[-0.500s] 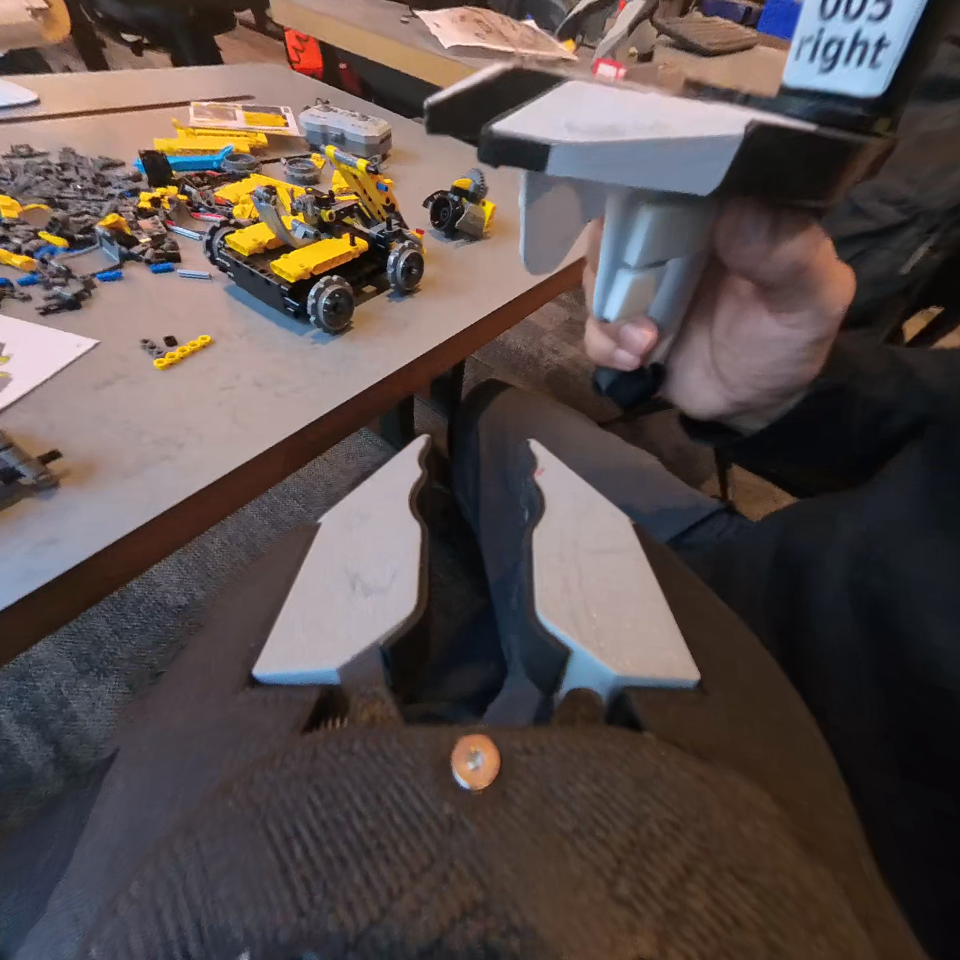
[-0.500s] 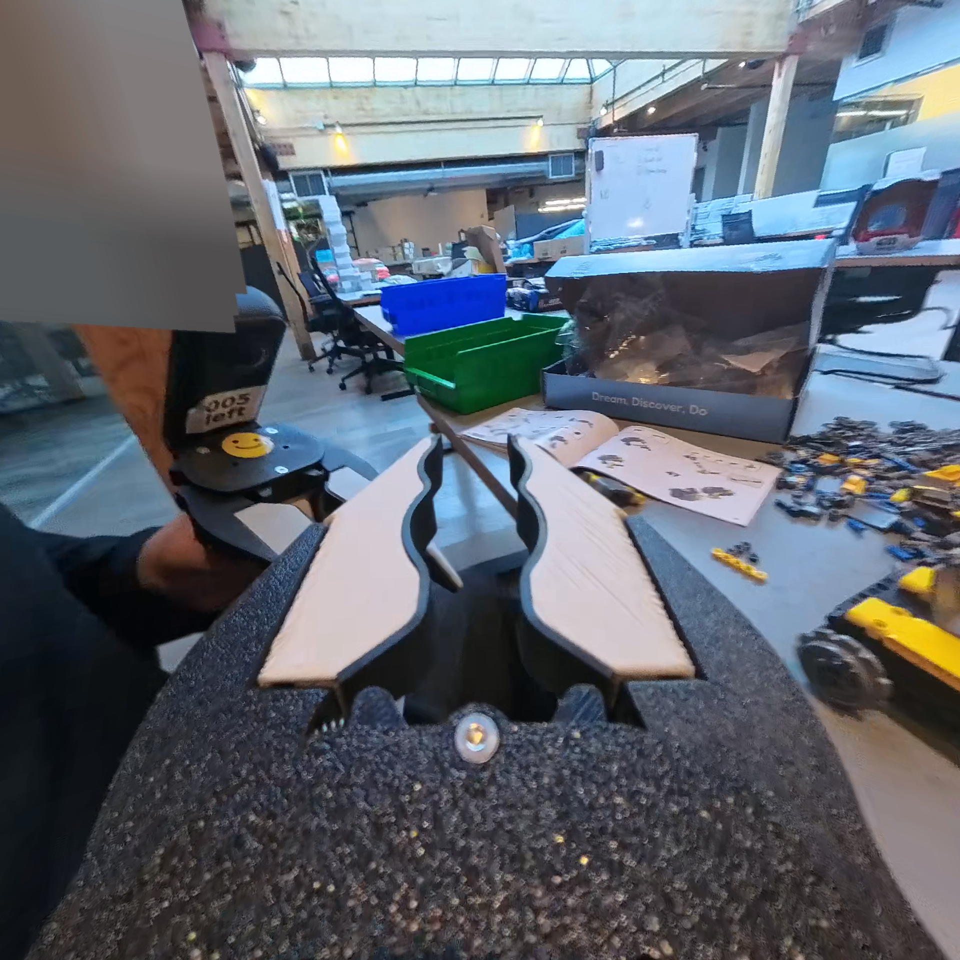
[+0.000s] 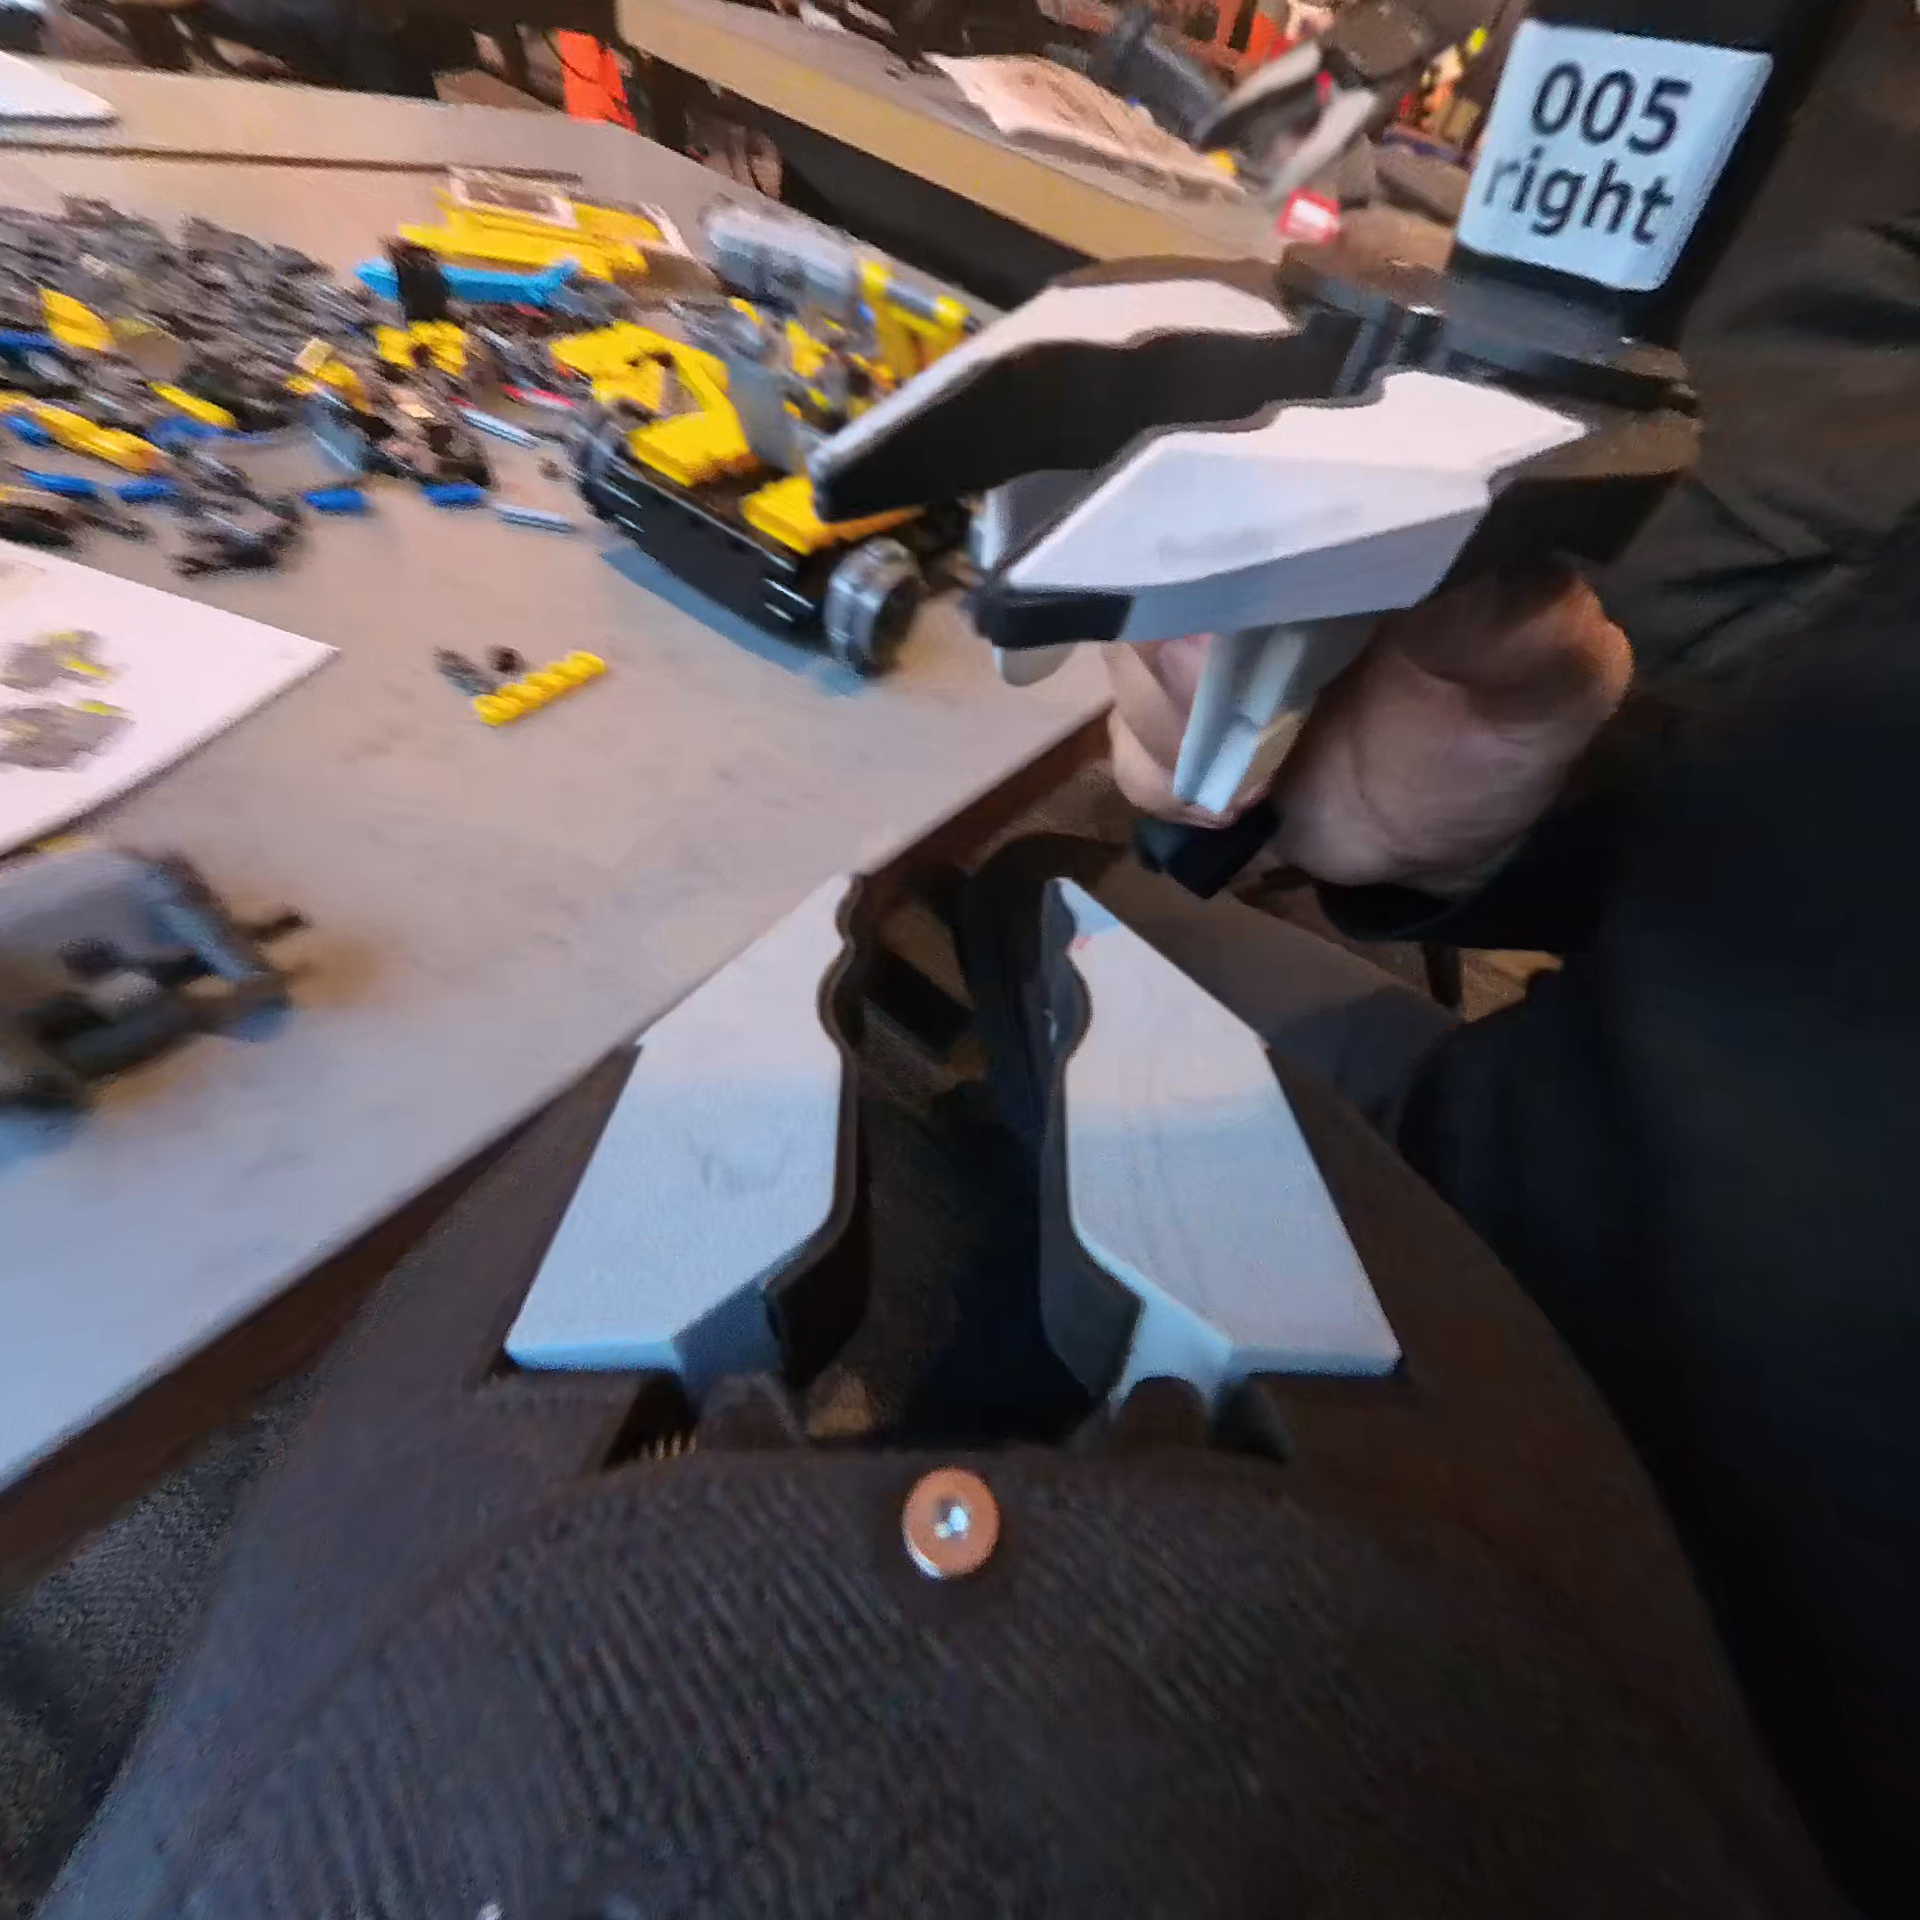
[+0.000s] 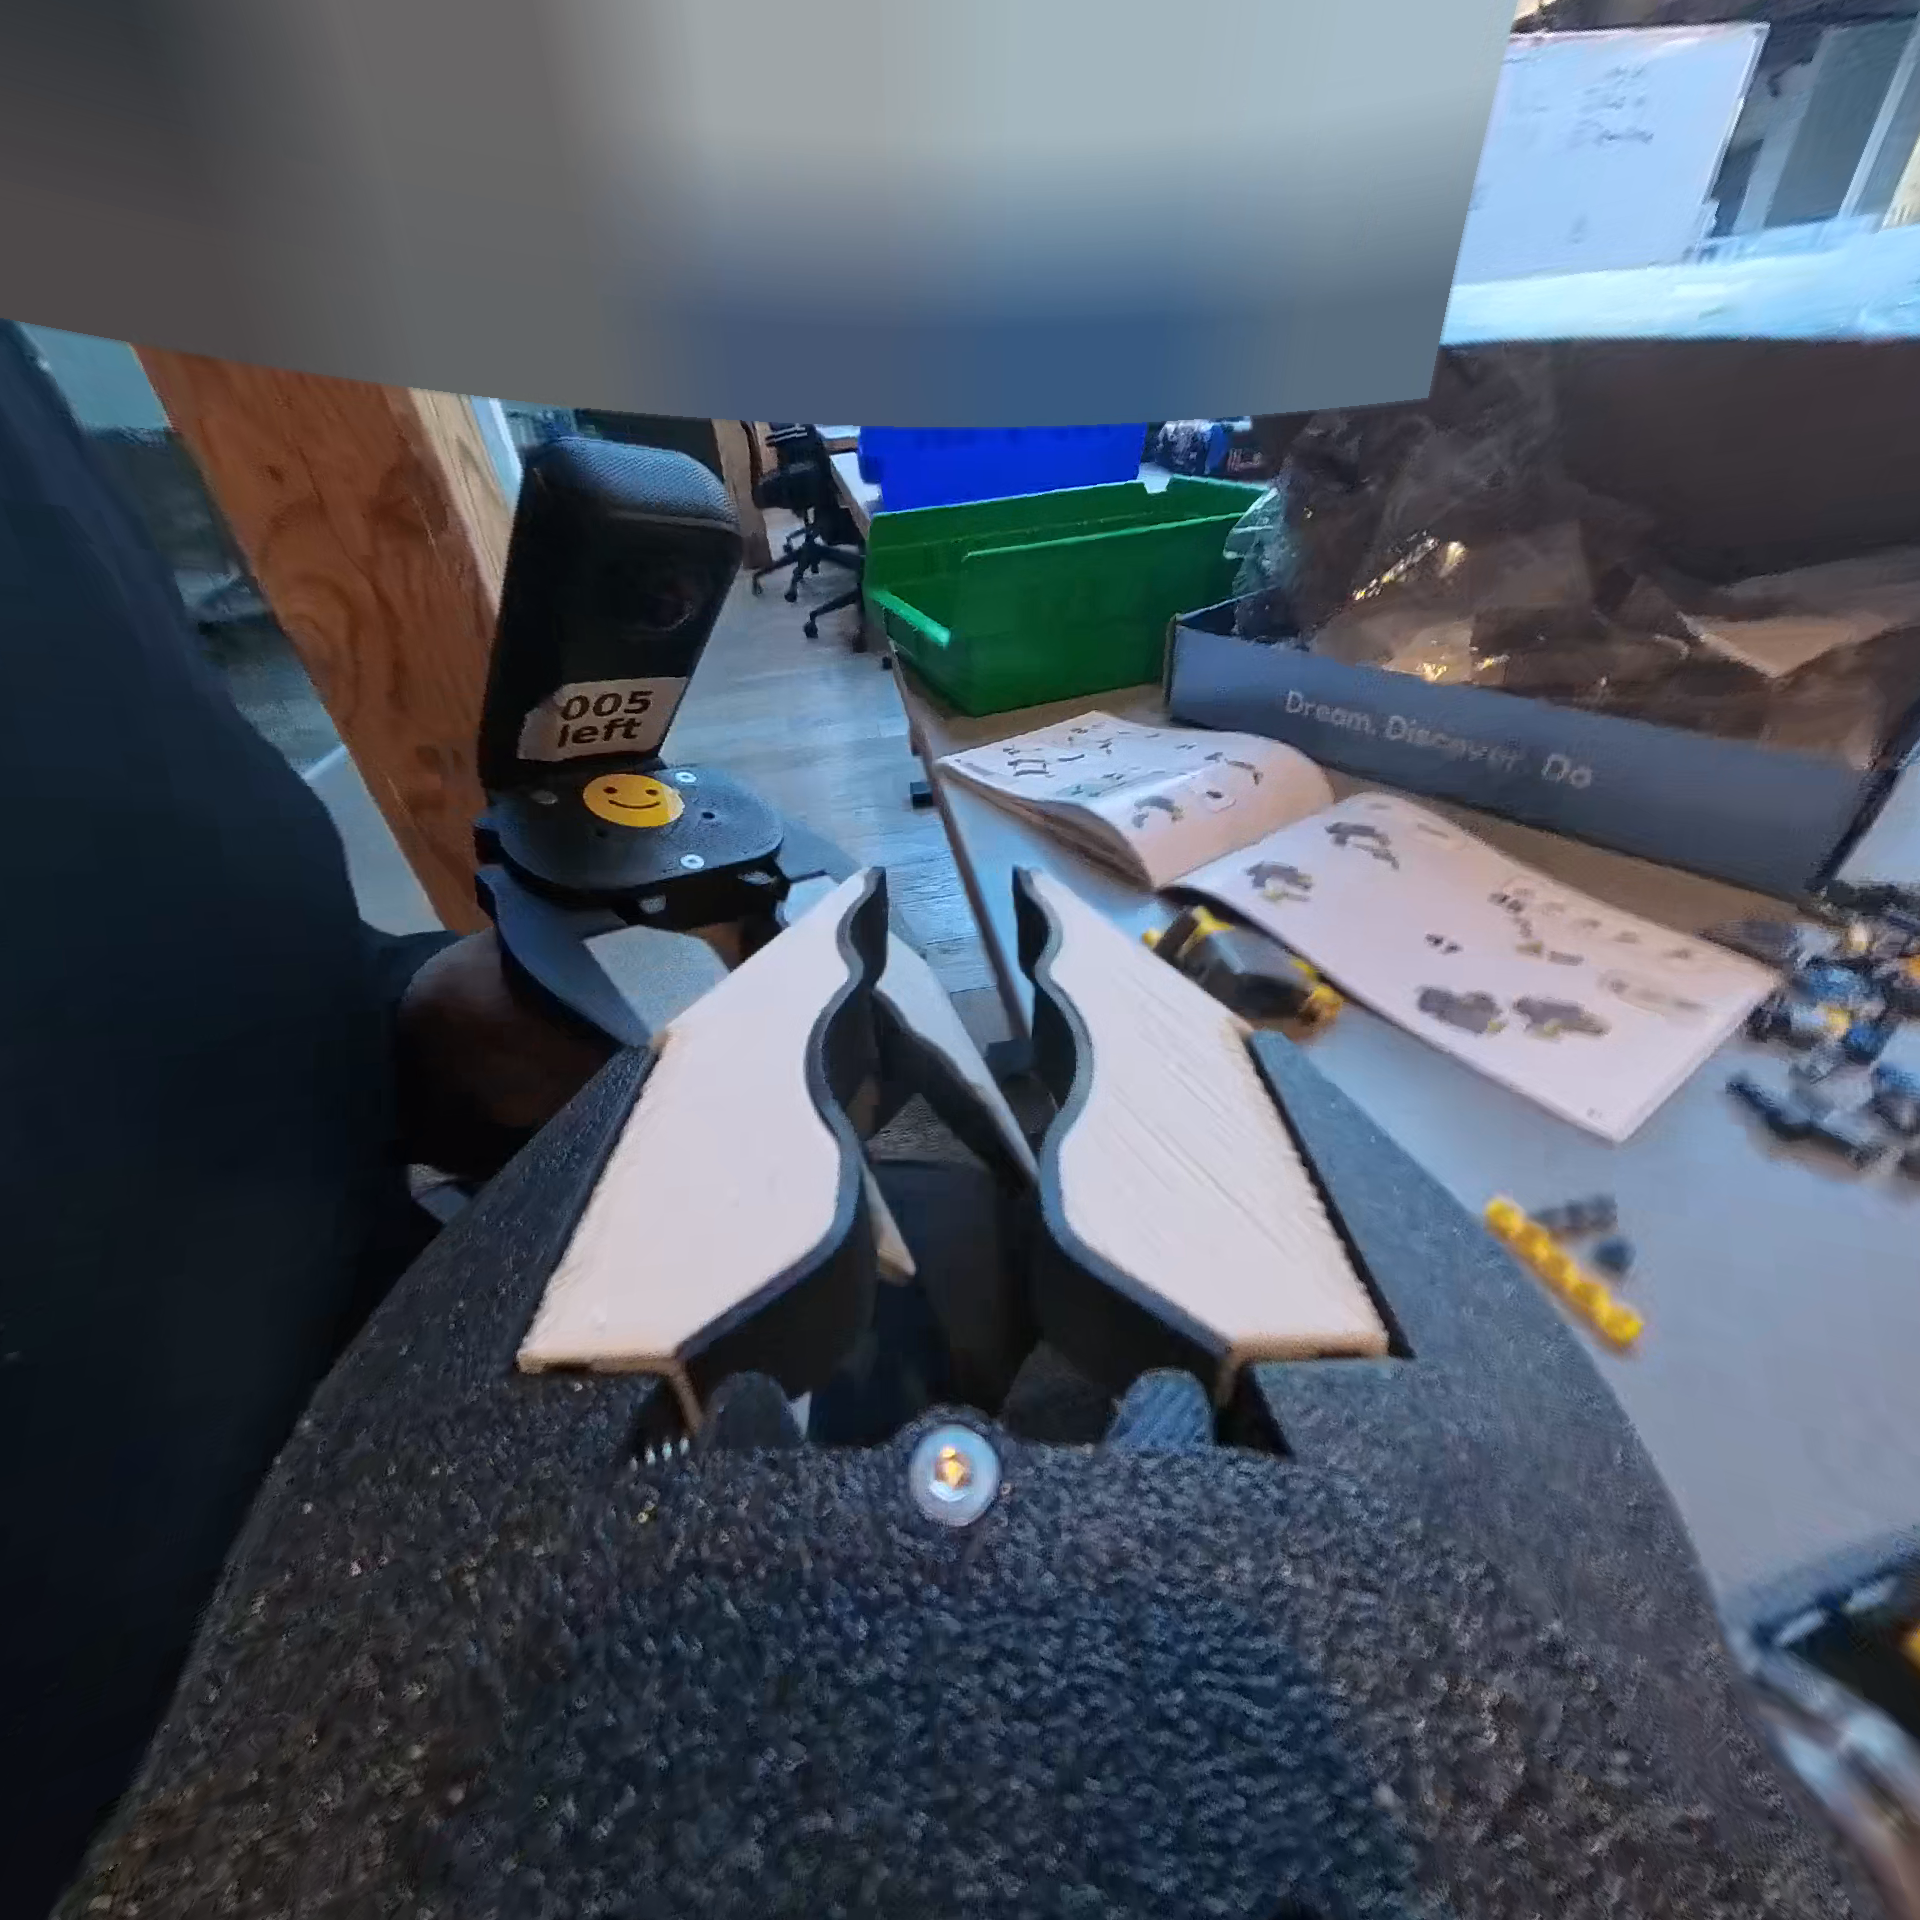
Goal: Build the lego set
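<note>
Grey table (image 3: 436, 894) lies ahead-left of my left gripper (image 3: 951, 904), whose jaws stand parted and empty, off its edge. My right gripper (image 4: 948, 894), likewise parted and empty, hangs near the yellow-and-black model vehicle (image 3: 717, 488), with the open booklet (image 4: 1351, 914) ahead-right.

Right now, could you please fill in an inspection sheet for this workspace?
Surface: grey table, its near edge bare.
Job's things: yellow and black brick vehicle on the table, partly behind the right gripper; short yellow beam lying apart; open instruction booklet.
Clutter: loose dark, yellow and blue pieces spread at the far left; dark cardboard box holding plastic bags.
Grippers: left gripper open, empty, off the table edge; right gripper open, empty.
Cables: nothing seen.
Surroundings: green bin, blue bin, office chair, whiteboard.
</note>
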The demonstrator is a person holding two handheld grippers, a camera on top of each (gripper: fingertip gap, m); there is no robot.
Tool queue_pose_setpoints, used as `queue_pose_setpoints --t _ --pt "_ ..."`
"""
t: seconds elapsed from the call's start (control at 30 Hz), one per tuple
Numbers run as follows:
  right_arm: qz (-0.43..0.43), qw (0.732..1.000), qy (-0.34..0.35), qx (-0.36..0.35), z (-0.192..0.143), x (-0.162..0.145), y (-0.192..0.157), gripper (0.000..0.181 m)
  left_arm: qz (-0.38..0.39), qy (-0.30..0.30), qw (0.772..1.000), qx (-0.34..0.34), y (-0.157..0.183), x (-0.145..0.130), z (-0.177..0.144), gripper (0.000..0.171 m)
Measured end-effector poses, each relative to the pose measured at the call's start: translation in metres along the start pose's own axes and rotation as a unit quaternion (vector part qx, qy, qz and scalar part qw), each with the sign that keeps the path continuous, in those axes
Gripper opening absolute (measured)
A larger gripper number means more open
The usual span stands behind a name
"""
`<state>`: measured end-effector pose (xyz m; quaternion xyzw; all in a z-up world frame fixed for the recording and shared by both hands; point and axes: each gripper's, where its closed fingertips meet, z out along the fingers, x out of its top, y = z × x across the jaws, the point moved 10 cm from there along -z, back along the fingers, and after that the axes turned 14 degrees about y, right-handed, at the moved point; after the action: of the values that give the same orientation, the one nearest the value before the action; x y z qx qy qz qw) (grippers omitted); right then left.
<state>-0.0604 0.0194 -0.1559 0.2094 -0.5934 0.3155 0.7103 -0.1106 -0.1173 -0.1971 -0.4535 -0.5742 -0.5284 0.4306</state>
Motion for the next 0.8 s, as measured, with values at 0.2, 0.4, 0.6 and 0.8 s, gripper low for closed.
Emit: queue_pose_setpoints --t 0.2,0.4,0.6,0.8 --pt "0.022 1.000 -0.013 0.012 0.032 0.015 0.043 0.024 0.061 0.044 0.997 0.026 -0.060 0.047 0.004 0.030" --pt "0.012 1.000 -0.005 -0.008 0.035 0.008 0.058 0.024 0.040 0.046 0.998 0.020 -0.080 0.056 0.008 0.036" --pt "0.004 1.000 -0.027 -0.010 0.017 0.012 0.050 0.026 0.066 0.023 0.997 0.036 -0.070 0.054 0.012 0.037" --pt "0.056 0.997 -0.023 -0.055 -0.001 0.004 0.048 0.031 0.034 -0.005 0.999 0.015 -0.056 0.038 0.018 0.036"
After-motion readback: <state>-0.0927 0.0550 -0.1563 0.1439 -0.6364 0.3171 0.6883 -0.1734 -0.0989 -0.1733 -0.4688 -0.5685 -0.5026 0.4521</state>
